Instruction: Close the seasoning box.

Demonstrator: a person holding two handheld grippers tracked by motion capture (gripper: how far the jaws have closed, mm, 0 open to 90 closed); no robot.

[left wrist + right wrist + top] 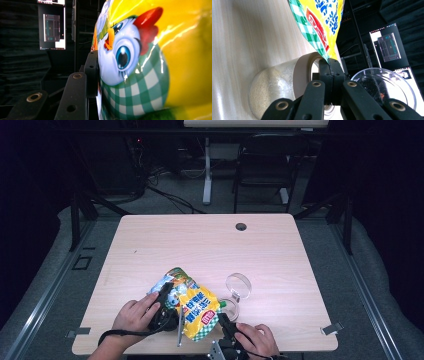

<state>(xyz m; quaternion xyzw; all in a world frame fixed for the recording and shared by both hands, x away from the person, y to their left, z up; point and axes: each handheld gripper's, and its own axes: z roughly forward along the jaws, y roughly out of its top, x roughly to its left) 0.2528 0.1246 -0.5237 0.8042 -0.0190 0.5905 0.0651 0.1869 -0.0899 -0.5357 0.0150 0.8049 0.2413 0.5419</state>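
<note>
**Two claws grip snack bag near surface's front edge**

The left claw (167,295) clamps the bag (197,312) at 9 o'clock; the right claw (223,319) pinches its 5 o'clock corner. A jar (231,306) lies touching at 3 o'clock, its lid (238,285) beside. The surface (210,245) is bare toward 12.

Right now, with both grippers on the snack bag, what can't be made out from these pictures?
- Left gripper, left gripper view: the snack bag hides its far jaw.
- Snack bag's bottom corner, right gripper view: hidden between the right gripper's shut jaws.
- Bag's printed text, high view: too small to read.
- Clear jar lying on its side, right gripper view: the jaws cover its mouth.
- Clear lid, right gripper view: the jaws cut off its lower edge.
</note>
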